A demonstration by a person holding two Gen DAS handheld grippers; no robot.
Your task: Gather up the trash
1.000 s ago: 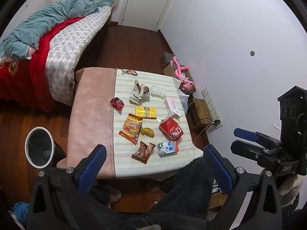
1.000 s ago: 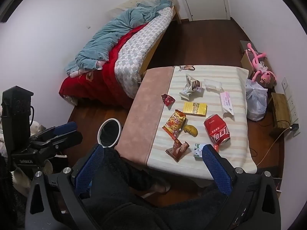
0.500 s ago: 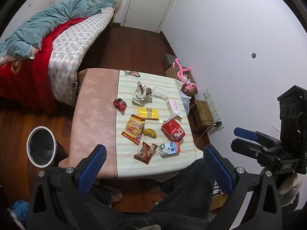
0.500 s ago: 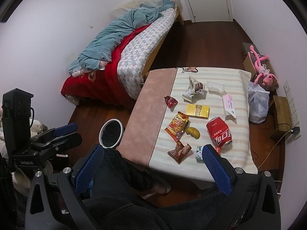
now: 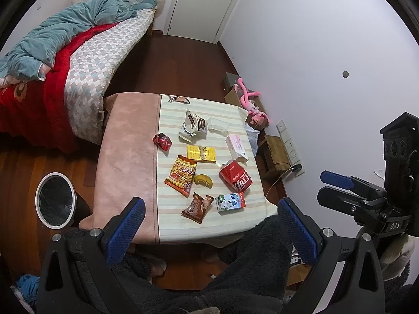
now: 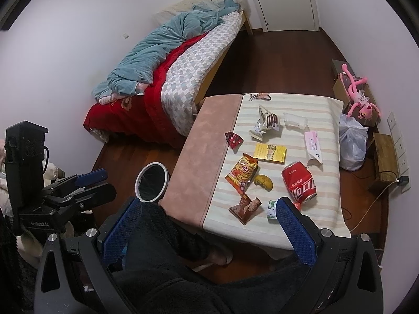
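Note:
Trash lies on a low table (image 5: 125,157) (image 6: 199,151): a crushed red can (image 5: 235,176) (image 6: 298,181), a milk carton (image 5: 230,202), a brown wrapper (image 5: 197,207) (image 6: 244,207), an orange snack bag (image 5: 181,175) (image 6: 241,173), a yellow box (image 5: 201,153) (image 6: 269,152) and a small red wrapper (image 5: 162,141) (image 6: 233,139). A white-rimmed trash bin (image 5: 55,200) (image 6: 152,181) stands on the floor left of the table. My left gripper (image 5: 210,209) and right gripper (image 6: 207,210) are both open and empty, high above the table's near edge.
A bed (image 5: 86,52) with red and teal bedding lies beyond the table on the left. A pink plush toy (image 5: 248,102), a white plastic bag (image 6: 352,141) and a wooden block (image 6: 385,154) sit by the right wall. A dark fleece sleeve (image 5: 248,261) fills the foreground.
Both grippers have drawn slightly back and up, so the table looks a little smaller and further off. Nothing on the table has moved.

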